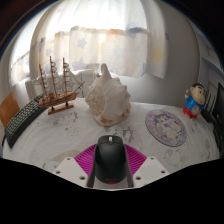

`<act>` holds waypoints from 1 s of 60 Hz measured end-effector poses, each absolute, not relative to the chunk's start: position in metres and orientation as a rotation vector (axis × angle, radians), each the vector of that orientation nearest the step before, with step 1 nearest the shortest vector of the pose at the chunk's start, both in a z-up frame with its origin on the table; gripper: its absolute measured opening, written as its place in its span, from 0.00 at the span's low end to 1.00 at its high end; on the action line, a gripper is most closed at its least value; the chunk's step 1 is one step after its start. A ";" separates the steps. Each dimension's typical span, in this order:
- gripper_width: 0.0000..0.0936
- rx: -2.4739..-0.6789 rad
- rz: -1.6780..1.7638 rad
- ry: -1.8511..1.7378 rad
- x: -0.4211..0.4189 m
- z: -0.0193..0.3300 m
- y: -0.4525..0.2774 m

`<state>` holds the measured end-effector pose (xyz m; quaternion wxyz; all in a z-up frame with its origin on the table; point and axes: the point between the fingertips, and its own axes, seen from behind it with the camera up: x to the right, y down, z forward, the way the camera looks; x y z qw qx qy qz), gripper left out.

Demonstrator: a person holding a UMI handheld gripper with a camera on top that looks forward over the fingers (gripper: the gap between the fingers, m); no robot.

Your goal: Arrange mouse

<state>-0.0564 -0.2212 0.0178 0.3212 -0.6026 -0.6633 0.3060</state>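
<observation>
A black computer mouse (110, 159) sits between my fingers, its scroll wheel pointing away from me. My gripper (110, 166) is shut on the mouse; the magenta pads (84, 161) press on its left and right sides. The mouse covers the space between the fingers, so its underside and whatever lies beneath it are hidden. Ahead of it stretches a white marbled tabletop (70, 135).
Beyond the fingers stands a large pale conch shell (105, 98). A wooden model ship (58, 86) stands to the left, with a black keyboard (20, 121) further left. On the right lie a round patterned coaster (165, 127) and a small toy figure (195, 100). White curtains hang behind.
</observation>
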 end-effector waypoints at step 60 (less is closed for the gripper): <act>0.91 -1.850 0.730 -1.650 -0.083 0.116 0.030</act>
